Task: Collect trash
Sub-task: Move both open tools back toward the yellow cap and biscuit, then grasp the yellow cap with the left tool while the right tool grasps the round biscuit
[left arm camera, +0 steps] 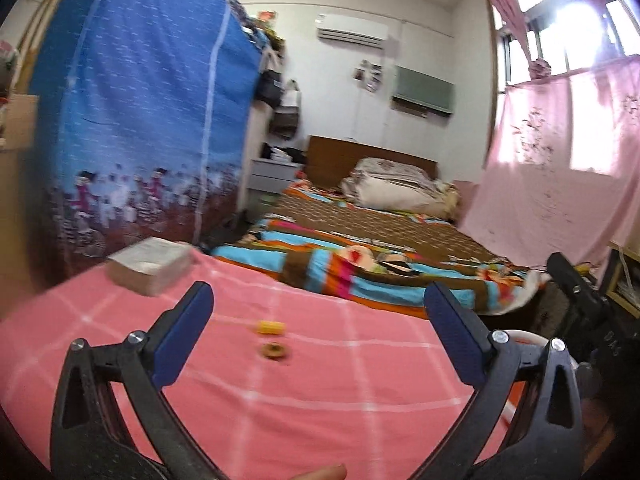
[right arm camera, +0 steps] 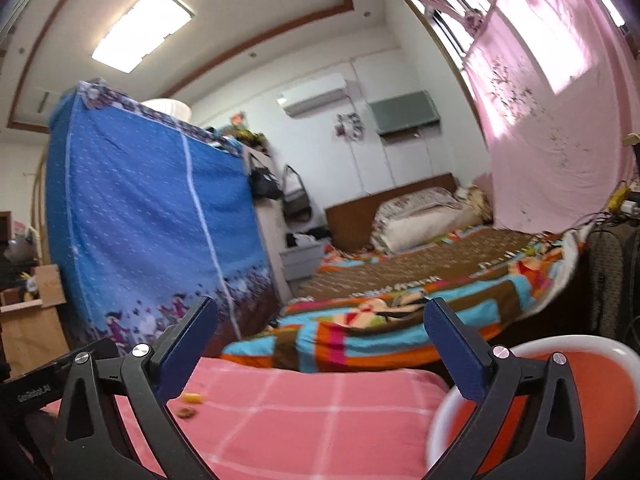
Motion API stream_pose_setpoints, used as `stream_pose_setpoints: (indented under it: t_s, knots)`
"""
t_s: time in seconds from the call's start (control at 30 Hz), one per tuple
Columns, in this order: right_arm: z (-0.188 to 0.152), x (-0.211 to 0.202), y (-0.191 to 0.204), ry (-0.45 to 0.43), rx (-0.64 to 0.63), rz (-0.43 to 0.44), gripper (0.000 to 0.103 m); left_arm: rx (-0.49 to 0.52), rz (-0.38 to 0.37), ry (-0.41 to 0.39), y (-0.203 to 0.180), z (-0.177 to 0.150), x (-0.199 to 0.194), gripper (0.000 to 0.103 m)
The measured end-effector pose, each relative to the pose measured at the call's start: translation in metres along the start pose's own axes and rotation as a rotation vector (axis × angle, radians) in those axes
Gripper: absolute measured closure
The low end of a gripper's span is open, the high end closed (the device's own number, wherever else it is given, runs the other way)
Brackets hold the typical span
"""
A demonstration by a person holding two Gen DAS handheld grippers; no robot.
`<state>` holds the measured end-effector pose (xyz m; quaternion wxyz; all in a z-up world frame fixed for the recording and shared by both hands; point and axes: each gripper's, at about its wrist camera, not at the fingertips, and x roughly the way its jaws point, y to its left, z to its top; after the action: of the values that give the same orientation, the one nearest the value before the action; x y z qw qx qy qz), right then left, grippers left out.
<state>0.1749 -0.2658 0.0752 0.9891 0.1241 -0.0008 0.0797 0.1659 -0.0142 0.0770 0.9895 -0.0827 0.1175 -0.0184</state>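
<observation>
- My left claw [left arm camera: 318, 300] is spread wide and holds nothing — it hangs over the counter [left arm camera: 360, 392], which wears a pink checked cloth.
- Between its fingers I see two bits of trash on the cloth: a yellow piece [left arm camera: 271, 327] and, just in front of it, a brown ring [left arm camera: 273, 351]. They lie near each other, not touching.
- A pale box [left arm camera: 150, 266] sits at the counter's far left corner, well apart from the trash.
- My right claw [right arm camera: 320, 316] is also spread and empty, tilted up toward the room.
- From the right wrist the yellow piece [right arm camera: 192, 398] and brown ring [right arm camera: 187, 412] show low down, just beside the left finger — blurred, so I cannot tell more.
- An orange bin [right arm camera: 600, 384] with a white rim stands at the counter's right side, partly behind the right finger.
- Beyond the counter are a bed [left arm camera: 380, 236] with a striped cover and a blue wardrobe [left arm camera: 140, 100].
</observation>
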Motion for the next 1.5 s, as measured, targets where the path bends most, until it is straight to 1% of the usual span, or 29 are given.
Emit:
stream_pose_setpoints:
  t_s: [0.17,0.33,0.5,0.67,0.77,0.87,0.9,0.97,1.0,1.03,1.07,1.1,1.17,1.23,1.27,1.3,1.33,1.37,1.4,1.47,1.5]
  knots:
    - [-0.009,0.008,0.029,-0.022,-0.007,0.061,0.000,0.004,0.084,-0.016,0.037,0.001,-0.004,0.000]
    - [-0.024,0.030,0.061,0.019,-0.041,0.112,0.000,0.055,0.139,-0.013,0.064,0.000,-0.004,0.000]
    - [-0.040,0.049,0.086,0.094,-0.109,0.158,0.000,0.088,0.169,-0.022,0.085,-0.004,-0.003,0.000]
    - [-0.053,0.071,0.107,0.167,-0.183,0.170,0.000,0.021,0.148,-0.016,0.103,-0.002,0.005,0.000]
    - [-0.061,0.085,0.116,0.241,-0.237,0.181,0.000,0.024,0.154,-0.018,0.108,0.003,0.011,0.000]
    - [-0.068,0.100,0.123,0.323,-0.273,0.202,0.000,0.046,0.166,0.033,0.110,0.006,0.025,0.000]
    - [-0.072,0.106,0.126,0.364,-0.286,0.212,0.000,0.041,0.161,0.063,0.112,0.005,0.031,0.000]
    - [-0.080,0.117,0.130,0.445,-0.309,0.230,0.004,0.025,0.154,0.135,0.116,0.001,0.044,0.000]
    - [-0.084,0.122,0.132,0.479,-0.317,0.237,0.009,0.018,0.158,0.171,0.118,-0.001,0.050,0.000]
    - [-0.088,0.127,0.136,0.516,-0.327,0.245,0.020,0.010,0.168,0.204,0.120,-0.003,0.056,0.000]
    - [-0.094,0.134,0.138,0.570,-0.339,0.254,0.025,0.002,0.172,0.233,0.122,-0.005,0.061,0.000]
    - [-0.099,0.139,0.140,0.612,-0.348,0.260,0.029,-0.008,0.173,0.265,0.124,-0.007,0.066,0.000]
    - [-0.110,0.146,0.144,0.676,-0.359,0.281,0.032,-0.026,0.178,0.323,0.128,-0.010,0.076,0.000]
    - [-0.118,0.153,0.147,0.742,-0.369,0.314,0.040,-0.040,0.175,0.373,0.131,-0.014,0.083,0.001]
    - [-0.122,0.155,0.148,0.766,-0.373,0.324,0.042,-0.050,0.163,0.405,0.133,-0.017,0.088,0.004]
    - [-0.125,0.156,0.150,0.782,-0.376,0.329,0.048,-0.058,0.156,0.430,0.134,-0.019,0.092,0.006]
    - [-0.128,0.158,0.150,0.800,-0.377,0.334,0.055,-0.068,0.149,0.455,0.135,-0.021,0.097,0.012]
    - [-0.130,0.160,0.150,0.818,-0.376,0.336,0.058,-0.076,0.138,0.474,0.137,-0.022,0.101,0.018]
    - [-0.132,0.162,0.150,0.835,-0.370,0.341,0.061,-0.086,0.124,0.495,0.137,-0.025,0.104,0.021]
    - [-0.131,0.163,0.147,0.846,-0.351,0.356,0.068,-0.098,0.103,0.525,0.136,-0.028,0.108,0.030]
    - [-0.130,0.163,0.146,0.847,-0.343,0.363,0.074,-0.097,0.095,0.534,0.134,-0.029,0.109,0.031]
